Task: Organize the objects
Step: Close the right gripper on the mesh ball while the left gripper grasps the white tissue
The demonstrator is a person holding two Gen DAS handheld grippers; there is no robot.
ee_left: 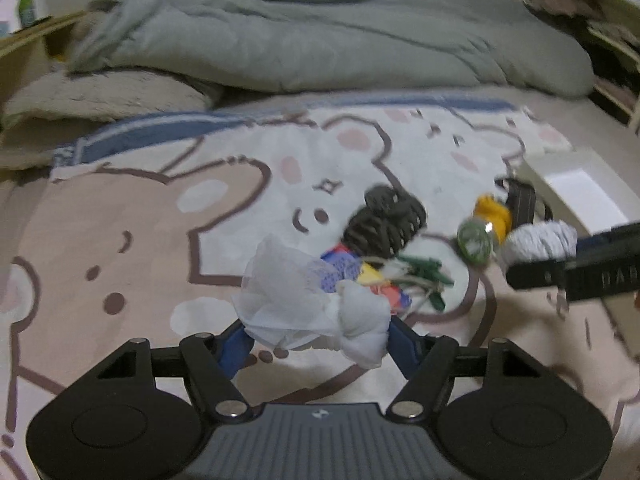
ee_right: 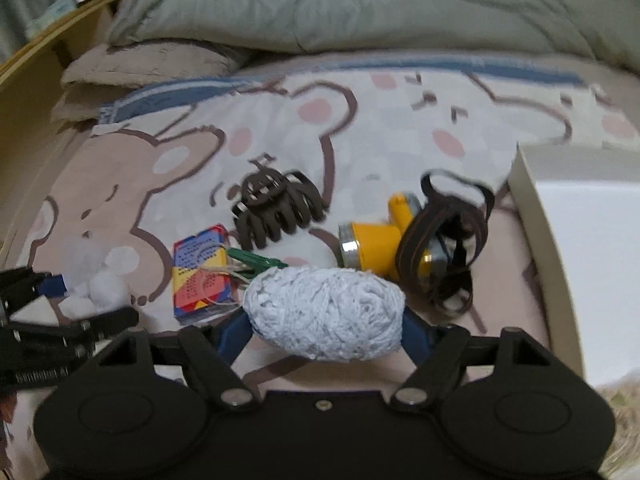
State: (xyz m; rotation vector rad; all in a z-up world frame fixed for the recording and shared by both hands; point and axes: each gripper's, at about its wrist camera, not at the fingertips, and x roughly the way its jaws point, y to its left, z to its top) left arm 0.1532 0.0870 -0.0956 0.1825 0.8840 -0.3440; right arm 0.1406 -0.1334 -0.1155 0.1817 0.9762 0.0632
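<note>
My left gripper (ee_left: 320, 328) is shut on a white mesh bag of cotton balls (ee_left: 308, 304), held just above the bear-print bed cover. My right gripper (ee_right: 326, 320) is shut on a ball of pale blue-white yarn (ee_right: 326, 312); the same yarn (ee_left: 540, 242) shows at the right of the left wrist view. On the cover ahead lie a dark brown hair claw (ee_right: 276, 208), a colourful small box (ee_right: 202, 274) tied with string to green clothes pegs (ee_right: 256, 260), and a yellow headlamp (ee_right: 374, 246) with a dark strap (ee_right: 448, 240).
An open white box (ee_right: 560, 240) stands at the right, its near wall beside the headlamp. A grey-green quilt (ee_right: 360, 4) is bunched along the back, with a fluffy pillow (ee_right: 148, 64) at back left. A wooden shelf edge (ee_right: 36, 80) runs down the left.
</note>
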